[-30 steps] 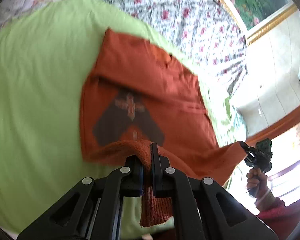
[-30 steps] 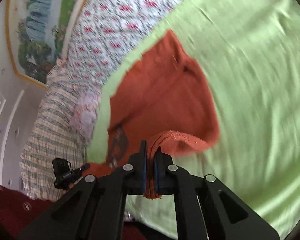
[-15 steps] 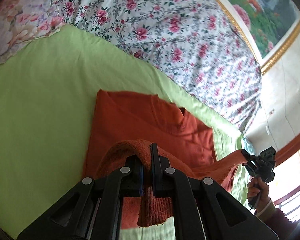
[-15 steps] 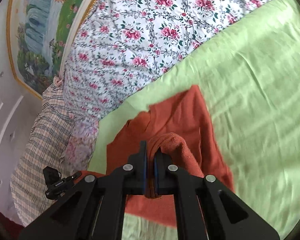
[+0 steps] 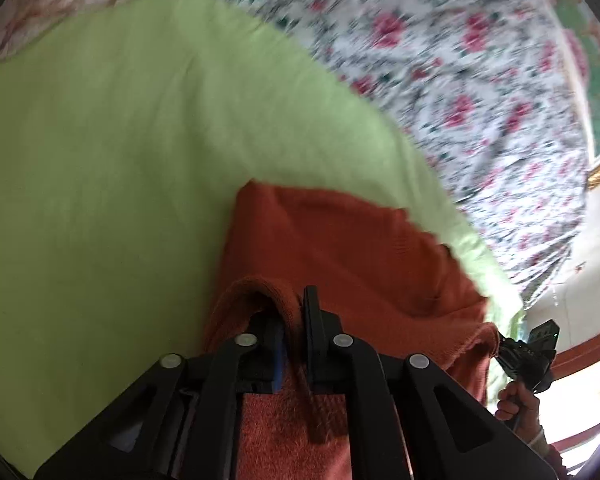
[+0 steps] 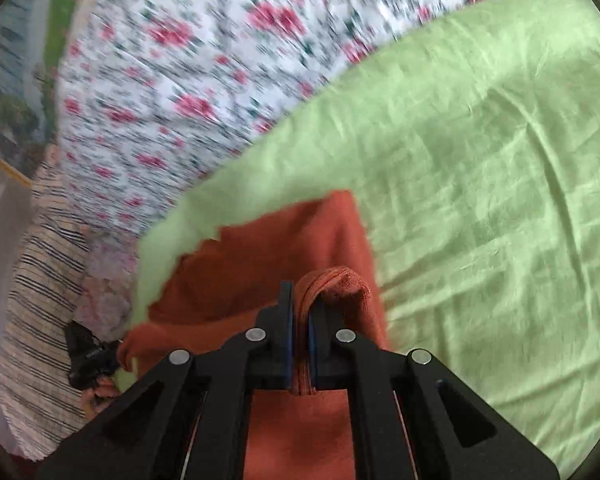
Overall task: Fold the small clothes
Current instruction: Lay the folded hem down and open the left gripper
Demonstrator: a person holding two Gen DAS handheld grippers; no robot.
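A small orange sweater (image 5: 340,248) lies on a green sheet (image 5: 120,140); it also shows in the right wrist view (image 6: 268,256). My left gripper (image 5: 296,316) is shut on the sweater's ribbed hem, which bunches between the jaws. My right gripper (image 6: 300,304) is shut on the hem's other corner. Both hold the hem over the sweater's upper part, near its far edge. The right gripper also shows at the right edge of the left wrist view (image 5: 528,356), and the left gripper at the left of the right wrist view (image 6: 90,354). The sweater's front print is hidden.
The green sheet (image 6: 480,160) covers the bed. A floral quilt (image 5: 440,40) lies bunched beyond the sweater, also seen in the right wrist view (image 6: 180,60). A striped pillow (image 6: 40,320) is at the left. A painted wall picture (image 6: 16,60) hangs behind.
Both grippers carried the hem forward over the sweater toward its neckline. The dark front print is now covered and only a short stretch of sweater shows ahead.
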